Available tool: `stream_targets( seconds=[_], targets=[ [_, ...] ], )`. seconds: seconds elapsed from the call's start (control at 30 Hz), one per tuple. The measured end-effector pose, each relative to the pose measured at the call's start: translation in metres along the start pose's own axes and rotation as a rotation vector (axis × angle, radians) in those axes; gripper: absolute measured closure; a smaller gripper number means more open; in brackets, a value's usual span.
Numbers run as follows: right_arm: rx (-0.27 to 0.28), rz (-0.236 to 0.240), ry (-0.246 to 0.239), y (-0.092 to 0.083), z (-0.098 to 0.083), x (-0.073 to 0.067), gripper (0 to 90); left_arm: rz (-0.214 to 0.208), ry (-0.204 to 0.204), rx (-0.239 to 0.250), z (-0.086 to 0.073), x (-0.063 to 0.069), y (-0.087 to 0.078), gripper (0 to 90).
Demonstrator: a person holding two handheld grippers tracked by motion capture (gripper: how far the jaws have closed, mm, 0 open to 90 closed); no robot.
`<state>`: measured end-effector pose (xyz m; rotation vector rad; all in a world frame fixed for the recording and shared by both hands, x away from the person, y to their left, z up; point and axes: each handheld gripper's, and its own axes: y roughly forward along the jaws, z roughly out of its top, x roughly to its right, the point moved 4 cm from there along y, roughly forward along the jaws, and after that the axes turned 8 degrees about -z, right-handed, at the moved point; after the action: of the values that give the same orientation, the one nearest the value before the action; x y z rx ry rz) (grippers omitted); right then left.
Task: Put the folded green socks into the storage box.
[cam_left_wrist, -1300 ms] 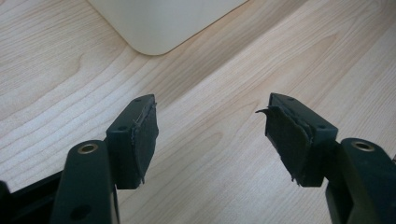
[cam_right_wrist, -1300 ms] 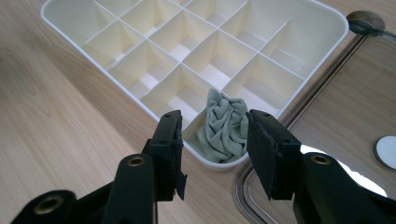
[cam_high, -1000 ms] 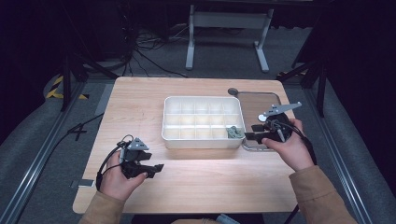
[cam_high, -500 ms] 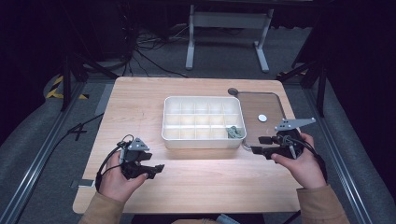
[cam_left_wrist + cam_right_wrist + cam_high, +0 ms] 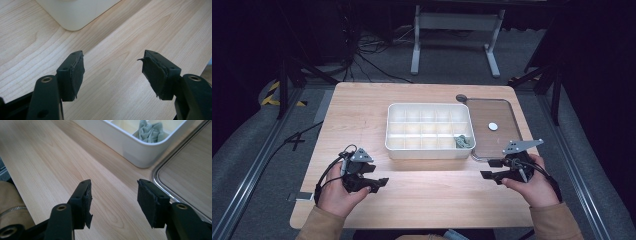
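2 black handheld grippers, left gripper and right gripper, each with a grey 3-cornered plate behind the fingers, black cables looping at the wrists, worn black pads with frayed edges, brass-ringed screw holes below the fingers, tan sleeves

A lab or recording studio, by the look of it: a pale wooden table on grey carpet. Black cables snake past dark metal framing and a grey stand.

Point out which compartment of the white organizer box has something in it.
The near right corner compartment of the organizer box, next to the tray: it holds a crumpled grey-green cloth; the others look empty.
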<state>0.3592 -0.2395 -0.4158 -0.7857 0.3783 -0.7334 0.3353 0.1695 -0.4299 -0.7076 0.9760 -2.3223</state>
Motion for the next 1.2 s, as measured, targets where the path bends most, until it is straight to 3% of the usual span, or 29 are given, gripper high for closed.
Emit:
stream_targets(
  seconds=[0.17,0.3,0.5,0.63,0.9,1.07,1.2],
  targets=[
    [0.009,-0.008,-0.035,0.006,-0.006,-0.003,41.7,-0.009,0.004,-0.014,0.0,0.0,0.001,34.8],
    [-0.001,-0.007,-0.036,0.011,-0.013,-0.006,41.7,-0.015,0.012,-0.015,0.0,0.0,0.002,34.8],
    [0.007,-0.006,-0.045,0.024,-0.025,-0.01,41.0,-0.02,0.07,-0.094,-0.006,0.0,0.011,34.5],
    [0.0,0.005,-0.052,0.035,-0.035,-0.014,41.6,-0.033,0.085,-0.138,-0.009,0.001,0.016,34.3],
    [-0.047,0.008,-0.084,0.05,-0.046,-0.024,41.0,-0.051,0.113,-0.194,-0.013,0.001,0.027,33.1],
    [-0.028,-0.036,-0.131,0.056,-0.048,-0.028,41.0,-0.056,0.131,-0.222,-0.014,0.002,0.031,32.4],
    [-0.021,-0.038,-0.134,0.062,-0.052,-0.029,41.0,-0.059,0.13,-0.228,-0.016,0.001,0.032,31.3]
  ],
)
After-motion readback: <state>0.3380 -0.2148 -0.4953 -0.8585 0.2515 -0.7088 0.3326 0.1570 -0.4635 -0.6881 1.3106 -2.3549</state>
